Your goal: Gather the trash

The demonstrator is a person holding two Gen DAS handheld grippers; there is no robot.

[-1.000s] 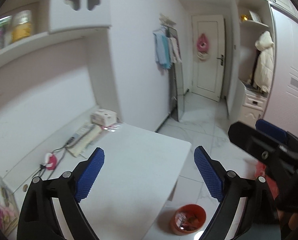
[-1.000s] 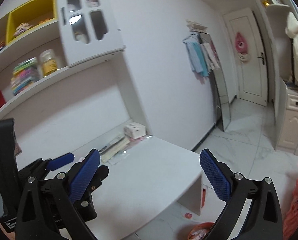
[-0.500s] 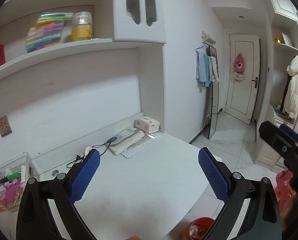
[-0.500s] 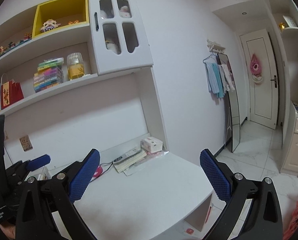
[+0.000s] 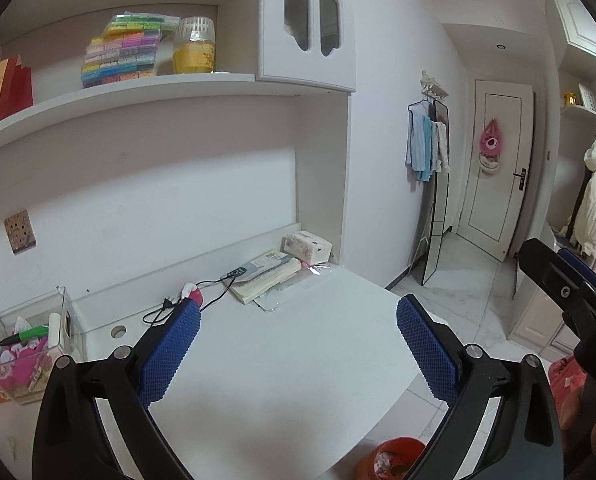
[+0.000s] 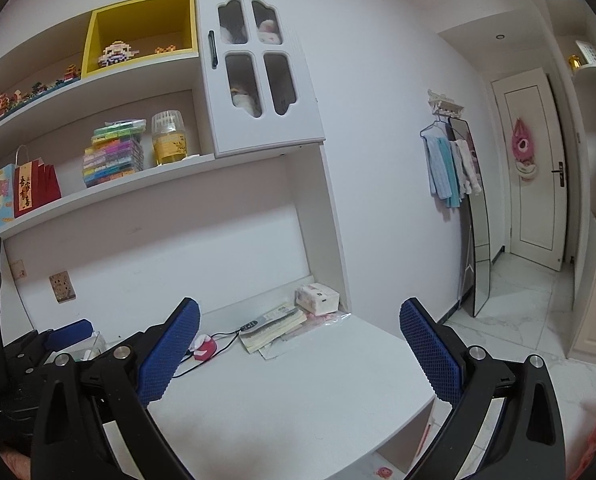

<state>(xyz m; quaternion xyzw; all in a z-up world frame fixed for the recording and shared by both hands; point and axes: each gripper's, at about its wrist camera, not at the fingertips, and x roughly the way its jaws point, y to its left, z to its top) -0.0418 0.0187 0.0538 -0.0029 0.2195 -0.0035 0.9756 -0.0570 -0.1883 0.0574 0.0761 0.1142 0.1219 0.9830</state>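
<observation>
A: Where's the trash?
B: In the round orange plastic bin point(image 5: 393, 458) on the floor, below the left gripper point(image 5: 298, 354), off the white desk point(image 5: 282, 364).
A: And the grippers?
B: Both spread wide and empty; the right gripper point(image 6: 298, 354) is level over the desk.

a: any writing you can make out?
b: the red paper gift bag point(image 5: 5, 87) on the white shelf has a cream strip with four chinese characters, reading about 吾家有喜.
a: and from the right wrist view?
b: same bag point(image 6: 34, 188), same strip. the yellow jar's label point(image 5: 194, 57) and the open booklet point(image 5: 266, 274) carry print too small to read.
</observation>
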